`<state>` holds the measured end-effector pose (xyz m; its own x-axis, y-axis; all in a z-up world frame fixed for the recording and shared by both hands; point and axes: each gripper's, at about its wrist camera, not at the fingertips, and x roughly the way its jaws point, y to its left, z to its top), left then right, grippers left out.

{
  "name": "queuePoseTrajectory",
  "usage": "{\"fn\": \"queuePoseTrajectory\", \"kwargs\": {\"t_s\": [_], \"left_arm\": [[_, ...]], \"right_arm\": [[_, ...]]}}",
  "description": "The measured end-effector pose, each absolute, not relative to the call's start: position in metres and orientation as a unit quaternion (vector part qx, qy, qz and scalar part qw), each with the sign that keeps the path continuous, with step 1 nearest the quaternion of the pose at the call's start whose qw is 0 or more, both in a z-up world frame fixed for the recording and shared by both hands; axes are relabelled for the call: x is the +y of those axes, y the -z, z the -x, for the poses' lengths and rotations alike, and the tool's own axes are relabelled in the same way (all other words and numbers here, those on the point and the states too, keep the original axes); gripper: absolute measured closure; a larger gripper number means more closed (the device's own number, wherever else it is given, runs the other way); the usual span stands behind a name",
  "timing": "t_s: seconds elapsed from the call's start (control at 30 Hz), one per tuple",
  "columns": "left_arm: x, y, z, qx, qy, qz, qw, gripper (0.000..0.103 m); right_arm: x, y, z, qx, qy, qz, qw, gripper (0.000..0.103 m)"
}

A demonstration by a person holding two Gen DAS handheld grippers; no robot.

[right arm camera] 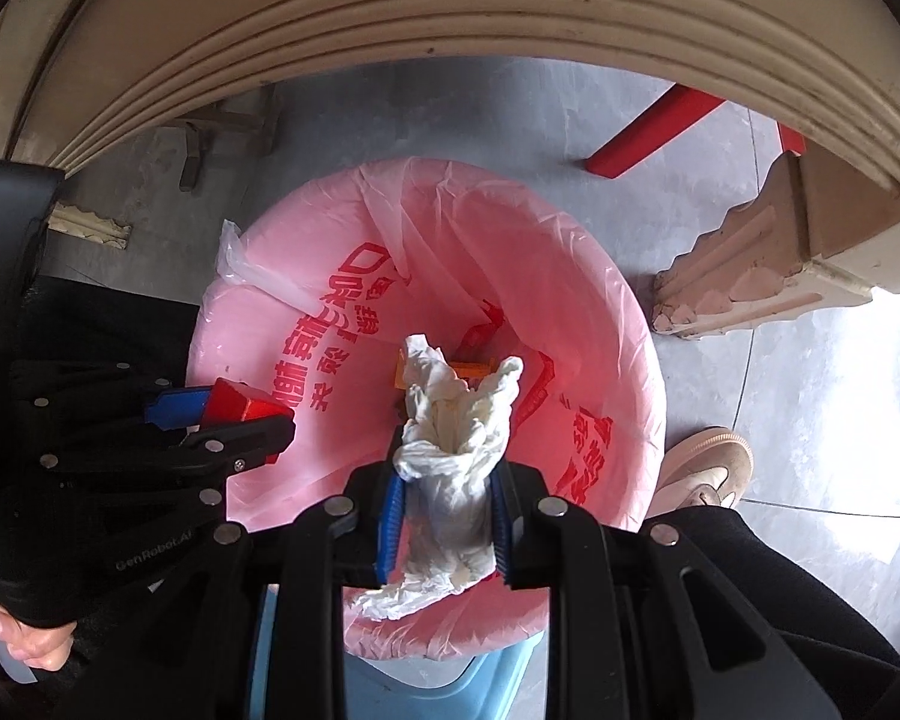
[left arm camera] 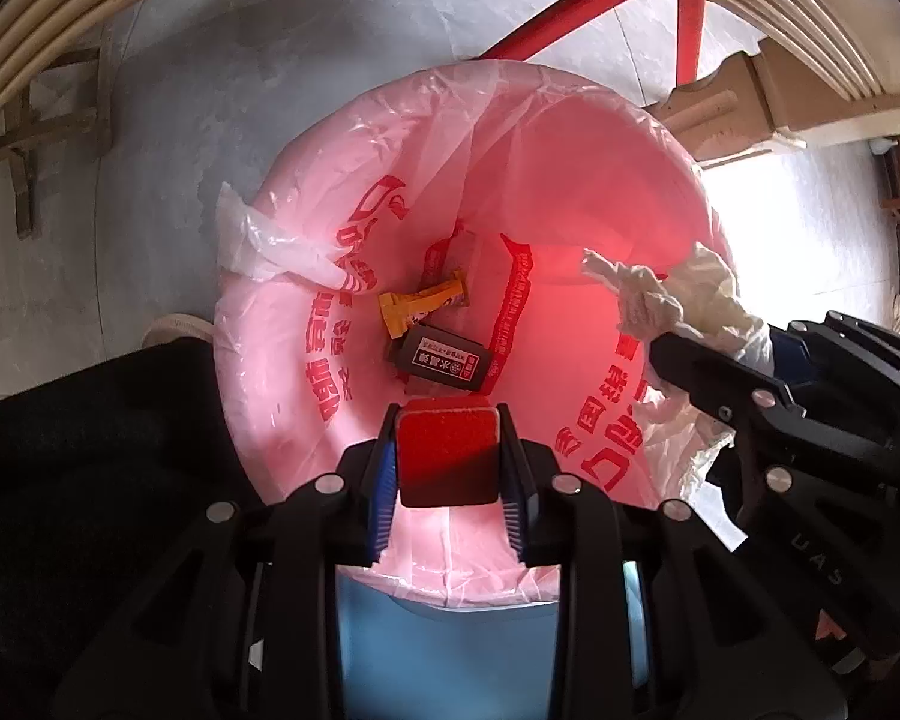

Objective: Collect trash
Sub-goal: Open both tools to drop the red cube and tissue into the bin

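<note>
Home dining area: carved table (right arm camera: 510,30) w/ ornate leg (right arm camera: 750,276), tiled floor (right arm camera: 810,390), bag-lined bin (right arm camera: 390,228)

Daylight glares white at right; fisheye edges bend, corners dark.

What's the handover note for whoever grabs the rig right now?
Left claw: shut on a red block, over the bin.
Right claw: shut on a crumpled white tissue, also over the bin.
Bin: pink bag liner over a blue bin.
Done: a yellow wrapper and a dark packet already lie at the bottom.
Left: release both pieces into the bag, then look for more trash.
</note>
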<state>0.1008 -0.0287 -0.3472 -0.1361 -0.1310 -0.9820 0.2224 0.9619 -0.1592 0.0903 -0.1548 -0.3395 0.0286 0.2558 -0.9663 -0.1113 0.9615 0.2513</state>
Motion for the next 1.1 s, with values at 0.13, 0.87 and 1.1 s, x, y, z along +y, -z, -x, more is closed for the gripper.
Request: {"fn": "queuePoseTrajectory", "kwargs": {"t_s": [0.13, 0.87, 1.1], "left_arm": [[-0.0283, 0.3491, -0.1017, 0.745, 0.132, -0.029, 0.653, 0.074], [-0.0205, 0.3488, -0.1077, 0.744, 0.104, -0.042, 0.659, 0.042], [-0.0211, 0.3482, -0.1064, 0.744, 0.102, -0.042, 0.659, 0.042]], "right_arm": [[-0.1543, 0.3398, -0.0906, 0.685, -0.128, -0.052, 0.715, 0.079], [-0.1618, 0.3372, -0.0922, 0.677, -0.103, -0.057, 0.726, 0.041], [-0.1616, 0.3384, -0.0917, 0.678, -0.103, -0.061, 0.726, 0.041]]}}
